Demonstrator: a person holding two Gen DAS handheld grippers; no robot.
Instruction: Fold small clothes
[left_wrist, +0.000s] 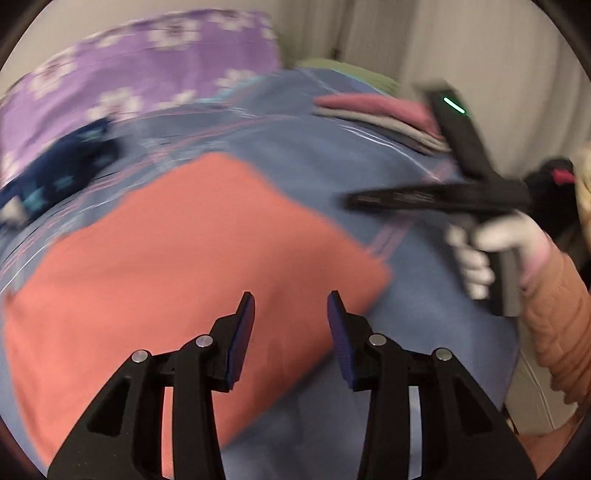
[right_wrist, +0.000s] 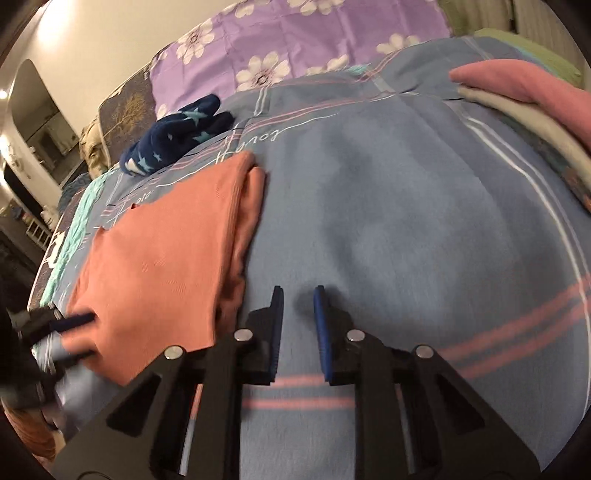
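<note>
Both claws hold nothing: left gripper parted over the folded orange garment, right gripper nearly clenched above bare bedsheet. Beyond, navy star-print piece unfolded; farther, folded stack done.

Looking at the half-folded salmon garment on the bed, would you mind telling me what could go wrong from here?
1. The salmon garment has a loosely doubled right edge; tugging it may undo that fold.
2. Neither tool grips cloth: the left tool hangs open above it and the right tool is over the bare blue bedsheet, so a grab might pinch sheet too.
3. The folded stack lies close on the right and could be knocked.
</note>
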